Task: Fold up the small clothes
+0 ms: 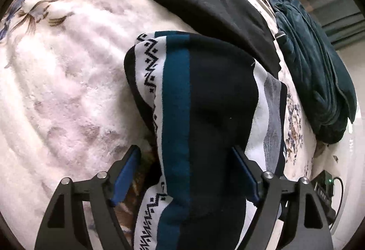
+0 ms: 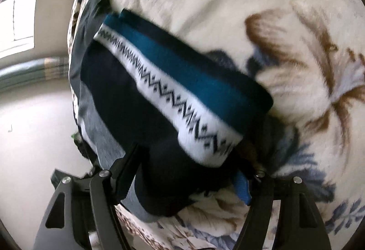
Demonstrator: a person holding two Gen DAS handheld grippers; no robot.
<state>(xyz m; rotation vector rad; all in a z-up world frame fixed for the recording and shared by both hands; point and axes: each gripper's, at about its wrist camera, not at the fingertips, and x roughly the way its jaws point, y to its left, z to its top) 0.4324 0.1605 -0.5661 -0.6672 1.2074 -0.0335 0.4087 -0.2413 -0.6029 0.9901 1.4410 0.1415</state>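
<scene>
A small knit garment (image 1: pixel 200 99) with navy, teal and white zigzag-patterned stripes lies folded on a white floral fleece blanket (image 1: pixel 68 81). My left gripper (image 1: pixel 186 154) is open, its blue-padded fingers (image 1: pixel 125 177) standing on either side of the garment's near end. In the right wrist view the same garment (image 2: pixel 164 95) lies across the blanket (image 2: pixel 285 22). My right gripper (image 2: pixel 189 163) is open, with the garment's navy end between its fingers (image 2: pixel 243 188). That view is motion-blurred.
A black garment (image 1: pixel 212 6) lies on the blanket beyond the striped one. A crumpled dark teal garment (image 1: pixel 314 63) sits at the right edge of the bed. A black device with a green light (image 1: pixel 326 186) and cable lies near the right edge. Curtains (image 2: pixel 34 69) hang beyond.
</scene>
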